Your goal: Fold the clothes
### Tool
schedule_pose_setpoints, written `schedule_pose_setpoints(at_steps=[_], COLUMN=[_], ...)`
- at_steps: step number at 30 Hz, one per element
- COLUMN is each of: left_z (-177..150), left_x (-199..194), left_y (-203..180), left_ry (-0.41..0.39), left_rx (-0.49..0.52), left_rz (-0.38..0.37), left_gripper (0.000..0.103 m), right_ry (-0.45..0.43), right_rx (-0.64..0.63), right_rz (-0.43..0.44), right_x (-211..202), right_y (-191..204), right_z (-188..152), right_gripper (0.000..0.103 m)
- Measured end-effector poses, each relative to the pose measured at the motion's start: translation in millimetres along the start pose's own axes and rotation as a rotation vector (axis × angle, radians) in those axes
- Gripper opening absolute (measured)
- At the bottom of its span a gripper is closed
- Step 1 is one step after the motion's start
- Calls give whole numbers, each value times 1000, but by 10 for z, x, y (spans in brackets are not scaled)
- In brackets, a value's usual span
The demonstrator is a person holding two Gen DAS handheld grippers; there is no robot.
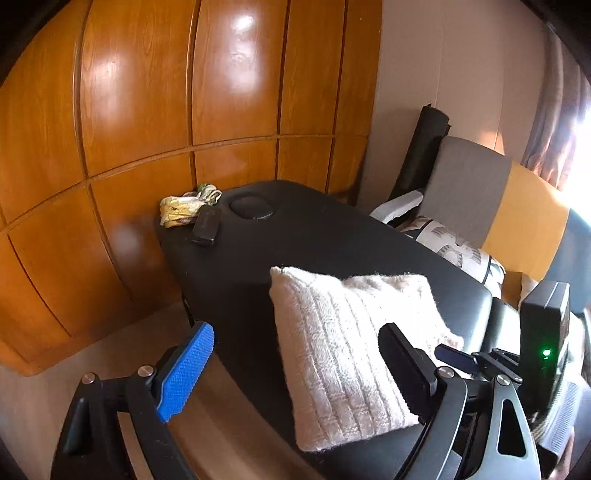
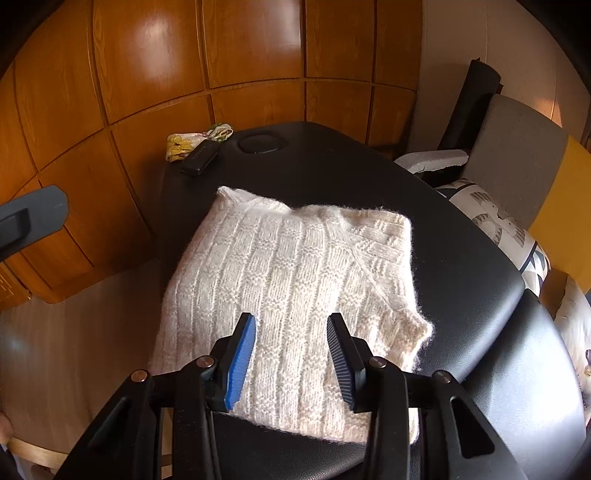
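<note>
Left wrist view: left gripper (image 1: 295, 373) has fingers spread wide, nothing between them.
Sweater (image 1: 354, 354): folded white knit, flat on the black worktop (image 1: 295, 229), just ahead of the fingers.
Right gripper (image 2: 291, 362): fingers half spread above the sweater's near edge, pinching nothing.
Nearer hand: right, I think.

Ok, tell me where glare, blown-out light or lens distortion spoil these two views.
Left wrist view: the window at the right edge is blown out white, glare patches sit on the wooden wardrobe doors, and the panel lines bow from fisheye. Right wrist view: softer glare on the doors, the same bowing, dark corners; the folded white sweater is evenly lit and sharp.
</note>
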State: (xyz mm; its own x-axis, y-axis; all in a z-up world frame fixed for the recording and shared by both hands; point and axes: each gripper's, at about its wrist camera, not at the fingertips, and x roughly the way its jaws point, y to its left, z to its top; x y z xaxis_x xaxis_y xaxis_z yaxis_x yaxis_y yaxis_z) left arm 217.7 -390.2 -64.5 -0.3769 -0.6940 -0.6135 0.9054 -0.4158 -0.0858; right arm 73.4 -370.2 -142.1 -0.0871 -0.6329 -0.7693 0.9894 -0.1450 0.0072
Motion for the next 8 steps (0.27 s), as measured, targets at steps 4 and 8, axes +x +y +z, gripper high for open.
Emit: schedule_pose_setpoints(at_steps=[4,8], left_z=[35,10], left_x=[13,10], left_y=[4,3], left_ry=[25,4], left_rx=[-4,-1], left_rz=[-39,-17], left_gripper=[92,92], right_ry=[13,14], right_rx=[-7,2], right_rz=[-11,-11], right_x=[10,-3], right_y=[-13,-54], right_z=[-40,-62], right_gripper=[40,40])
